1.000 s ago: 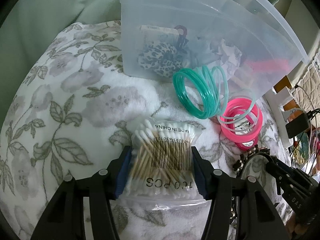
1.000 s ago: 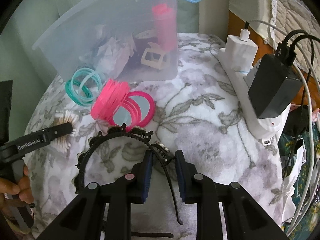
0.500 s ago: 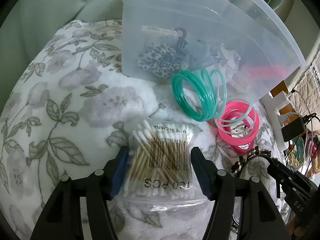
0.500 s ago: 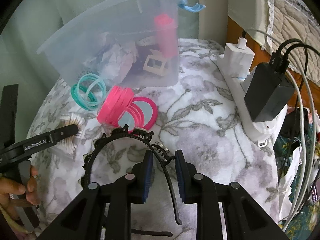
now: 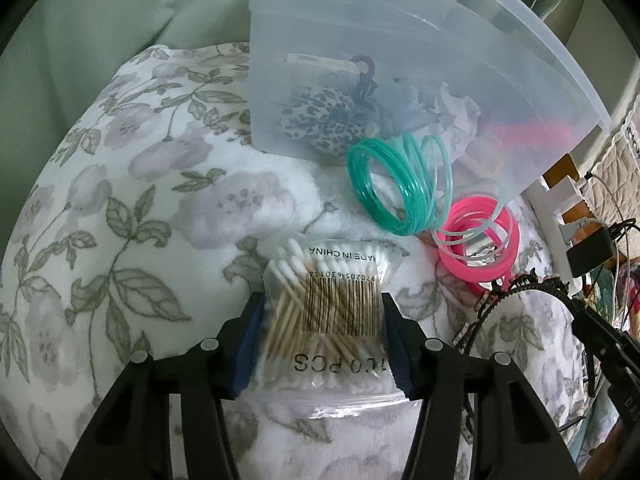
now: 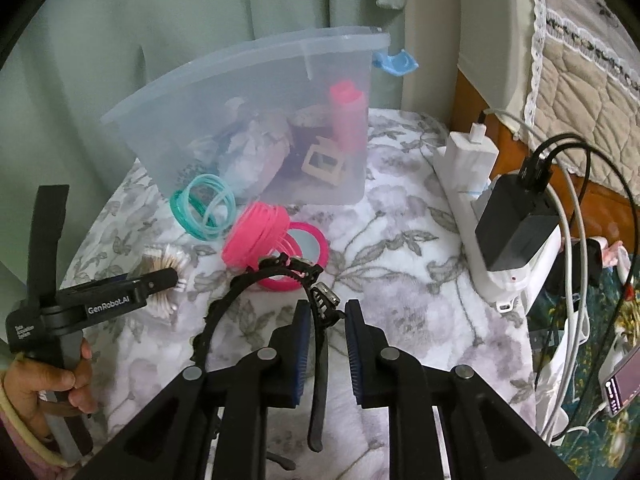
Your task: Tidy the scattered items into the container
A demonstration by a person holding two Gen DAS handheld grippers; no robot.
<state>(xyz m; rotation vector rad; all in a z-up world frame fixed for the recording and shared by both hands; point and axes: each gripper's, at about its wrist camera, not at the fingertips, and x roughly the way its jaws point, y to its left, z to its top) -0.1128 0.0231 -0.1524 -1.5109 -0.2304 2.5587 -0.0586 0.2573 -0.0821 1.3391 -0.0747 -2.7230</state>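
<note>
container contents [image 6: 280,152]: blurred behind the frosted wall, mostly unidentifiable
swab bag [image 5: 332,320]: lower end hidden by the gripper fingers
headband [image 6: 320,344]: one tip hidden under the gripper body
phone [image 6: 624,384]: cut off by the right picture edge

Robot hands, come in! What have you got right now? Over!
Left gripper closing around cotton swab bag. Right gripper shut on black headband. Clear bin ahead; teal rings and pink rings in front.

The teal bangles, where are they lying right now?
The teal bangles lean against the clear container on the floral blanket, with the pink bangles to their right in both views.
</note>
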